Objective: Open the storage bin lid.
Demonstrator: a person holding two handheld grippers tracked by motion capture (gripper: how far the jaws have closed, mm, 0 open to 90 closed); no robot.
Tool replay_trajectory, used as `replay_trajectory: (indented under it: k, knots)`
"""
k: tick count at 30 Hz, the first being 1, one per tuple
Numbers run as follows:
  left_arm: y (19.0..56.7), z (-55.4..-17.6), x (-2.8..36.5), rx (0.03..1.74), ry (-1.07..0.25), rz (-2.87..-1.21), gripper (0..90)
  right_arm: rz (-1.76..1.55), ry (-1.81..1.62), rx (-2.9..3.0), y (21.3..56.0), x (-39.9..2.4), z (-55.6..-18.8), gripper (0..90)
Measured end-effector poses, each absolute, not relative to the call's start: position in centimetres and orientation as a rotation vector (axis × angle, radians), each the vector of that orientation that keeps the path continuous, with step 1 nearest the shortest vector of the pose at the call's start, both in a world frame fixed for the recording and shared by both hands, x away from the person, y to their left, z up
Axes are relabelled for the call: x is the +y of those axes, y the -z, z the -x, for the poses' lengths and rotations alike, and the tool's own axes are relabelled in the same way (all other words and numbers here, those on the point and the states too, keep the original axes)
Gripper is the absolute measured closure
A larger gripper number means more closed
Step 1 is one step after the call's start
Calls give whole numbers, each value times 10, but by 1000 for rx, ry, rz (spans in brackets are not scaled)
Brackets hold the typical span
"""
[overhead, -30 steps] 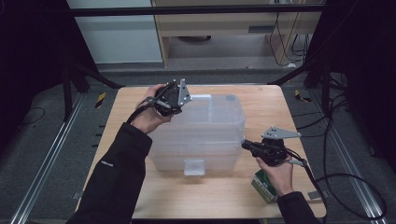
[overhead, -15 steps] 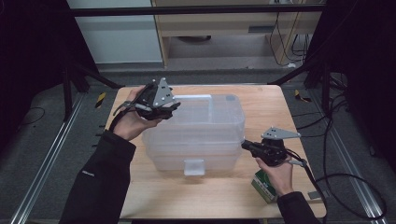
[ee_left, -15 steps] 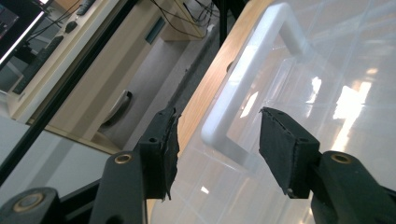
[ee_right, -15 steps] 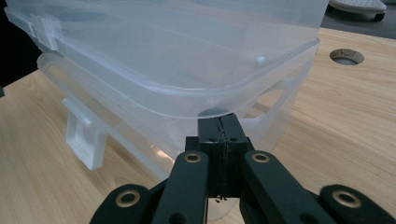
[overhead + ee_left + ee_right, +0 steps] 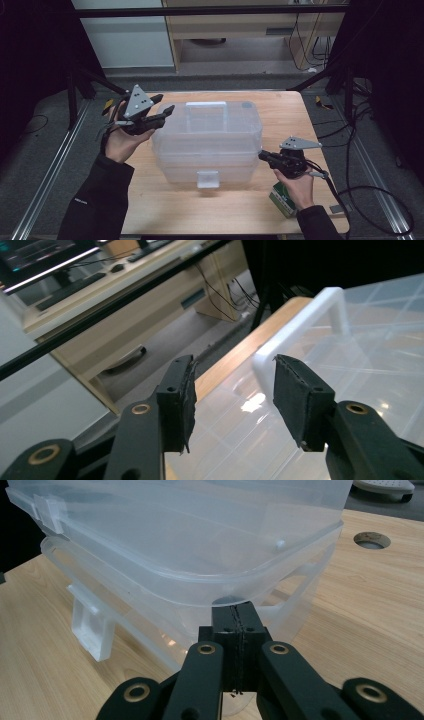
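A clear plastic storage box point(image 5: 210, 135) with a lid stands in the middle of the wooden table point(image 5: 295, 120). Its white lid handle point(image 5: 206, 105) lies flat on top, and a front latch point(image 5: 207, 178) hangs down. My left gripper point(image 5: 164, 103) is open and held in the air by the box's back left corner. In the left gripper view the open left gripper point(image 5: 232, 385) has nothing in it, and the white handle point(image 5: 305, 320) lies beyond. My right gripper point(image 5: 261, 155) is shut, its tips point(image 5: 235, 614) tucked just under the lid's rim at the box's right front corner.
A green carton point(image 5: 281, 197) lies on the table under the right hand. The table has a round hole point(image 5: 372, 539) past the box. Small yellow tools point(image 5: 324, 104) lie on the floor beside the table. A desk point(image 5: 115, 305) stands behind.
The left gripper has moved left, from over the lid to beside the box's back left corner, staying open. The right gripper has not moved.
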State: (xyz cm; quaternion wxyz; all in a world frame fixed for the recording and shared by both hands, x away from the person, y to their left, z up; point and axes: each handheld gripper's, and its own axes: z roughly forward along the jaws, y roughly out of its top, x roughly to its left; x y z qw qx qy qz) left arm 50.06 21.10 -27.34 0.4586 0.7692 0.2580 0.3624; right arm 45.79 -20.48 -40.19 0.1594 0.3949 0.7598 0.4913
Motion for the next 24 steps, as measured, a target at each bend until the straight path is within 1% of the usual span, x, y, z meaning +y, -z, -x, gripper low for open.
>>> replay_trajectory:
  k: [2,3,5,7,18,24]
  knots:
    - [275,-499,216,654,-894,-1874,529,-1130,-1404,2170,402,-205,-458,900]
    - [278,-496,225,686,-893,-1836,540,-1134,-1405,2172,402,-205,-458,900]
    - [280,-494,229,700,-902,-1818,568,-1134,-1405,2172,402,-205,-458,900]
    - [286,-488,242,738,-901,-1771,594,-1136,-1406,2170,402,-205,-458,900]
    - [312,-470,278,846,-912,-1710,741,-1133,-1404,2175,402,-205,-457,900]
    - [331,-461,292,901,-897,-1685,793,-1133,-1402,2174,402,-204,-457,900]
